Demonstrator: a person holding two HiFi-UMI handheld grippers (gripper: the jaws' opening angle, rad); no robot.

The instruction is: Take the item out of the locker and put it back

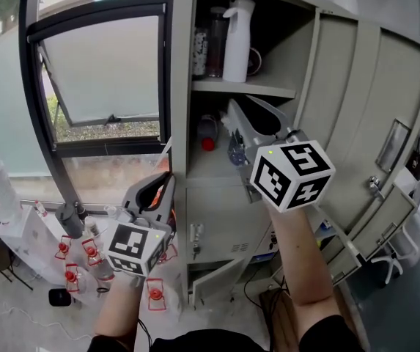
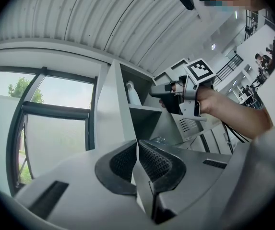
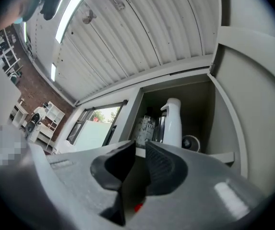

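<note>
The locker (image 1: 182, 123) stands open, and its door (image 1: 341, 108) swings out to the right. The right gripper (image 3: 140, 145) is poked into the lower part, just under the shelf (image 1: 242, 88). Its fingers are a little apart, with a thin gap between them. Nothing sits in that gap, so they hold nothing.

Up past the right fingertips, on the shelf, stands a white bottle (image 3: 173, 123). It is upright and well clear of the fingers. A dark bottle (image 3: 147, 128) stands just left of it, also above the fingers. A small round thing (image 3: 191, 143) sits on its right. Down below the right fingers, on the floor of the lower part, is a red-cap bottle (image 1: 207, 134). It is near the fingers, but I cannot tell if it touches them. I cannot tell which of these is the one to take, and all of them are inside the locker.

The left gripper (image 2: 137, 145) is lower down, outside the locker on its left. Its fingers are pressed tight together with nothing between them. The locker's side wall is ahead of these fingers. The window (image 1: 100, 72) is off to their left, and the right gripper is up and to their right
</note>
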